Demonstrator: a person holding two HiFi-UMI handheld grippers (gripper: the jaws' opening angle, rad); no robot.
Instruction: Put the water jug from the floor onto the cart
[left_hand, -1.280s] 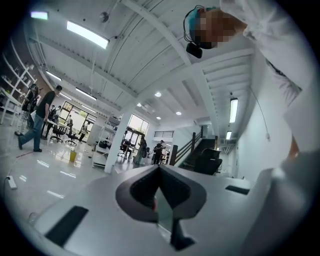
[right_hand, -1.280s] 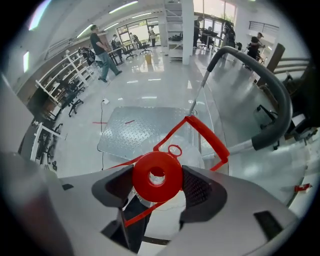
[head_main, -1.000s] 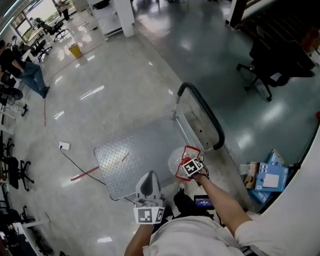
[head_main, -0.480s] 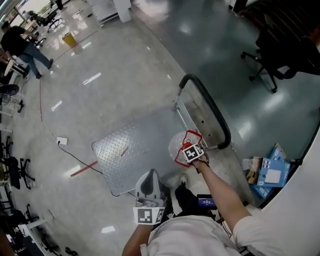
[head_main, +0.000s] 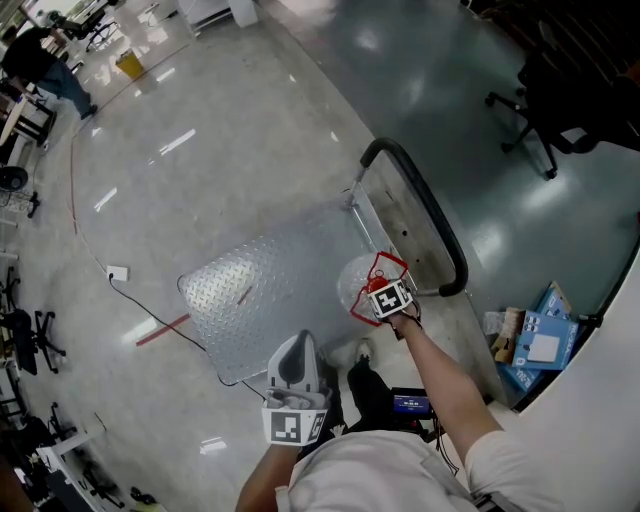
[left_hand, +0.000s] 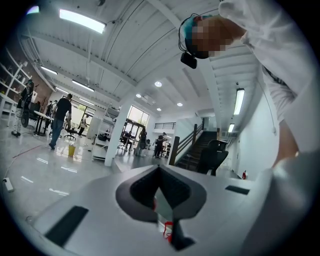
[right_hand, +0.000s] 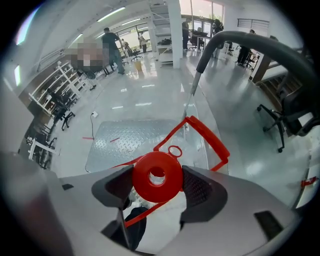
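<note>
Shiny grey floor (head_main: 200, 170), diamond-plate cart (head_main: 255, 295). The right tool (right_hand: 157, 184) pinches the red cap (right_hand: 145, 182) of the water jug (head_main: 352, 285); the left tool (left_hand: 161, 186) looks closed, empty.

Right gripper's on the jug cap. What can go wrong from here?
1. The right gripper holds the water jug only by its round red cap, so it may slip or swing.
2. The jug is close to the cart's push handle and may knock it.
3. The left gripper is shut and away, giving no support.
</note>
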